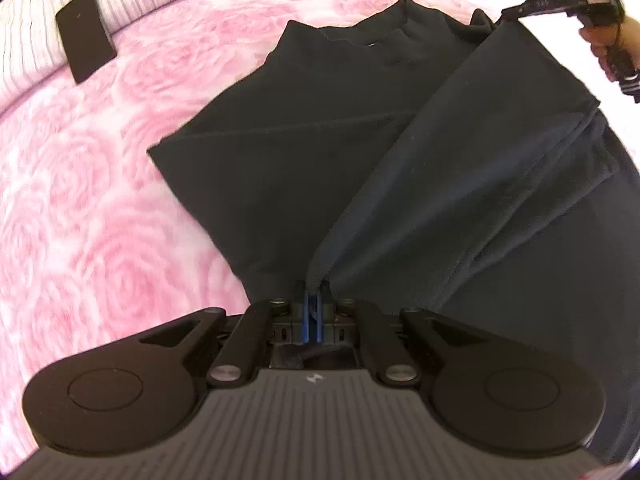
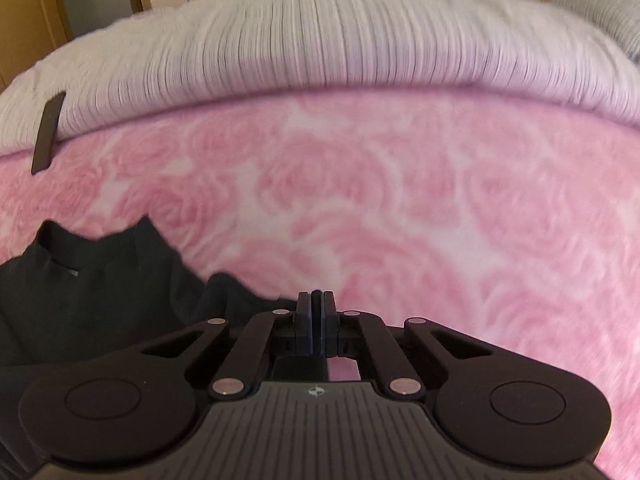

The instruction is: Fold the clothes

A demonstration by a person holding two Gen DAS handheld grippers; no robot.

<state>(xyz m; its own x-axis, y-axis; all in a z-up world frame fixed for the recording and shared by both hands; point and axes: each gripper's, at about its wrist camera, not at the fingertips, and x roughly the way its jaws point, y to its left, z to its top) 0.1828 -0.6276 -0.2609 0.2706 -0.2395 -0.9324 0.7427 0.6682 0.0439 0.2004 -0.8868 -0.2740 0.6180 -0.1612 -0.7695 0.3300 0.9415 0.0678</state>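
A black shirt (image 1: 320, 140) lies on the pink rose blanket (image 1: 100, 200), collar at the far end. Its right side is lifted into a fold that runs from my left gripper (image 1: 313, 292) up to my right gripper (image 1: 512, 12). The left gripper is shut on the shirt's near hem. In the right wrist view, my right gripper (image 2: 316, 296) is shut with a thin edge of black cloth pinched between its pads. The rest of the shirt (image 2: 100, 280) sits to its lower left. A person's hand (image 1: 600, 40) holds the right gripper.
A flat black rectangular object (image 1: 86, 36) rests at the blanket's far left edge, also visible as a thin black rectangular object (image 2: 48, 132) in the right wrist view. A white ribbed cover (image 2: 320, 40) lies beyond the blanket (image 2: 400, 200). Wooden furniture stands behind.
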